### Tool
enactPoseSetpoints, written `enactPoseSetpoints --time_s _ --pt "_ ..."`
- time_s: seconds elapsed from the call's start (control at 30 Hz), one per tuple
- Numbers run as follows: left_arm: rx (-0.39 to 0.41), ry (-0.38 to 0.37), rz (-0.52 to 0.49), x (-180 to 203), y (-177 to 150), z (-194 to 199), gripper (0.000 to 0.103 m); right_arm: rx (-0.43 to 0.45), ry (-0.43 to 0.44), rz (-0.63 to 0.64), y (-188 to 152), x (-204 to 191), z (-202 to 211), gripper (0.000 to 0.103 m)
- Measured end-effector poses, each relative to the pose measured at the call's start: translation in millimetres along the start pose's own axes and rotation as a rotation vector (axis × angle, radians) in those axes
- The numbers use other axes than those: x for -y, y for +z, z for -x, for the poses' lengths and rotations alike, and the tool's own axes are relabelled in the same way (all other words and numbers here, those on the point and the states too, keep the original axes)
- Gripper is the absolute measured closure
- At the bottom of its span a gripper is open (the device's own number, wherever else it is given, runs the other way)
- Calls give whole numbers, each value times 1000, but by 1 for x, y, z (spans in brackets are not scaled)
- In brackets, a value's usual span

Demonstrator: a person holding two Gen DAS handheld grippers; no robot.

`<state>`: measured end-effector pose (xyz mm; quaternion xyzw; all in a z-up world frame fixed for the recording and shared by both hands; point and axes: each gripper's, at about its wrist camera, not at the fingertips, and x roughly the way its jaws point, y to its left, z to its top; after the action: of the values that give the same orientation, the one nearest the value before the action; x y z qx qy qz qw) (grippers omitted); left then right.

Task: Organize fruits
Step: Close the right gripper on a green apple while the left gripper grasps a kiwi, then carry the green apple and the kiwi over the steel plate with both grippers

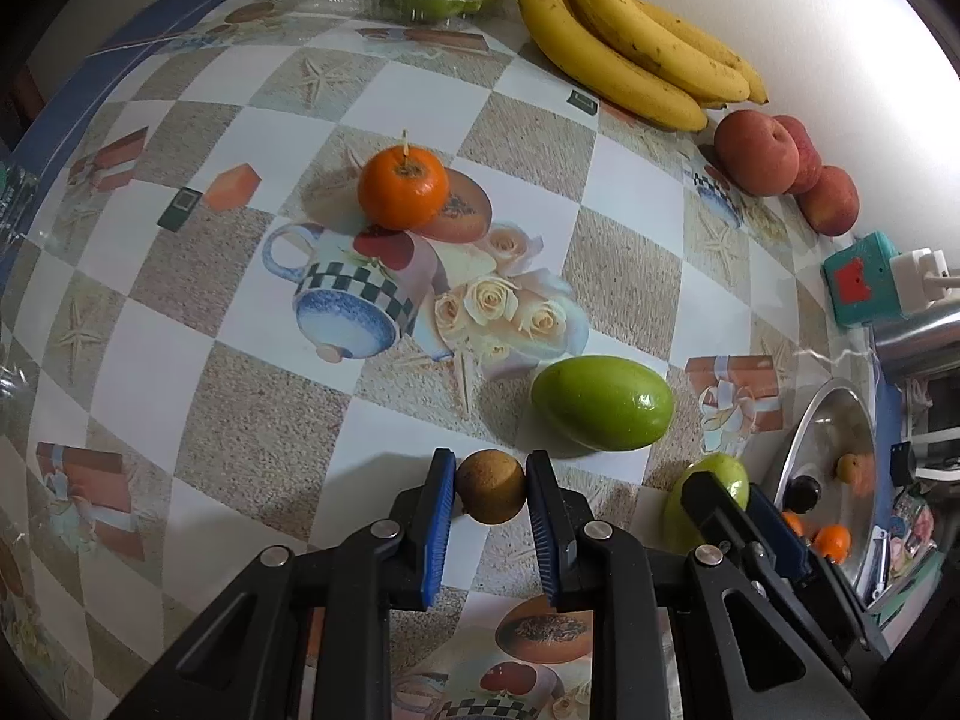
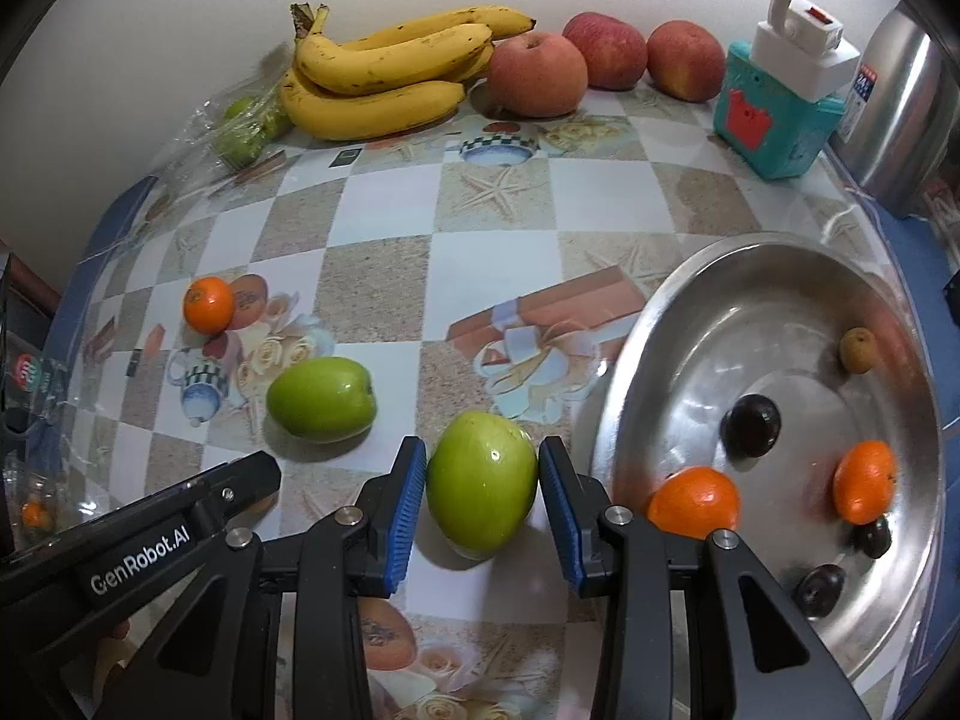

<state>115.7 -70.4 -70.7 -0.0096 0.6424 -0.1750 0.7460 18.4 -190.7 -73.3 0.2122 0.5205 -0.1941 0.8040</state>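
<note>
My left gripper is shut on a small brown round fruit, low over the patterned tablecloth. My right gripper points down over a green fruit, and both blue pads touch its sides. A second green fruit lies loose to the left of it, also seen as the green fruit ahead of the left gripper. A mandarin sits farther out on the cloth. The steel plate at the right holds two mandarins, several dark fruits and one brown fruit.
Bananas and three apples line the back wall. A plastic bag with green fruits lies at the back left. A teal socket box with a white plug and a steel vessel stand at the back right.
</note>
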Motion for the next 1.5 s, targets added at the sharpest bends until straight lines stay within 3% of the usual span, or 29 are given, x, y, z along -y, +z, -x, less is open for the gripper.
enactPoseSetpoints --time_s 0.37,1.07,1.2,1.5 --pt "51 -21 16 -5 2 24 77 14 121 -61 3 4 17 63" --pt "102 -45 -10 3 0 44 77 88 108 -45 8 7 50 63" --pt "96 -61 -47 17 -6 44 77 101 107 -88 9 24 58 63" --pt "75 -98 -157 62 -27 42 77 148 8 -231 5 88 82 63"
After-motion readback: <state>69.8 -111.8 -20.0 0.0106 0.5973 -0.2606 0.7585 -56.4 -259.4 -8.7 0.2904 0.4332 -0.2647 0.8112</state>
